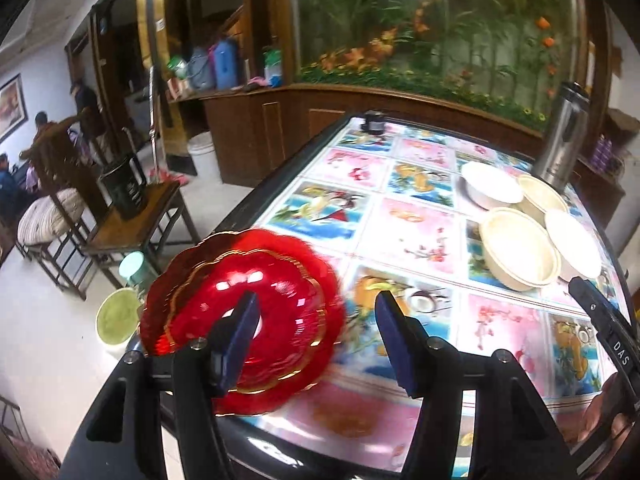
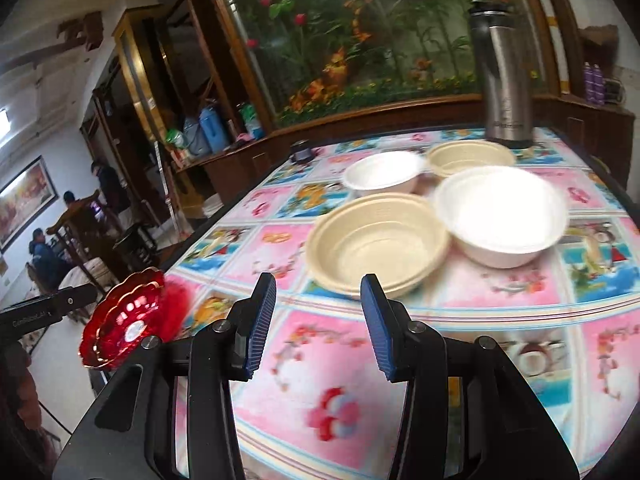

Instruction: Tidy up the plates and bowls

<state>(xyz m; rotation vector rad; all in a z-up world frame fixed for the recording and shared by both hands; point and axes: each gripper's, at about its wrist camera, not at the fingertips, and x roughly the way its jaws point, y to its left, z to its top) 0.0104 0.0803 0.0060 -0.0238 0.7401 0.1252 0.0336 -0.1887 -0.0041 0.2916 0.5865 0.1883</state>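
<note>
While the stack of red plates (image 1: 256, 316) sits at the table's (image 1: 420, 236) left edge, at about eight o'clock in the left wrist view, the left gripper (image 1: 316, 336) hangs with jaws apart and empty, one finger over the plates, and a careless nudge could tip them to the floor. Toward two o'clock, four bowls (image 2: 378, 240) crowd beside the steel flask (image 2: 502, 80); the right gripper (image 2: 318, 328), also wide and empty, could knock neighbours or crush a thin rim.

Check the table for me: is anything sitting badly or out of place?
Yes: the red plates sit at the table's left edge, overhanging it. The four bowls are upright, clustered near the steel flask.
</note>
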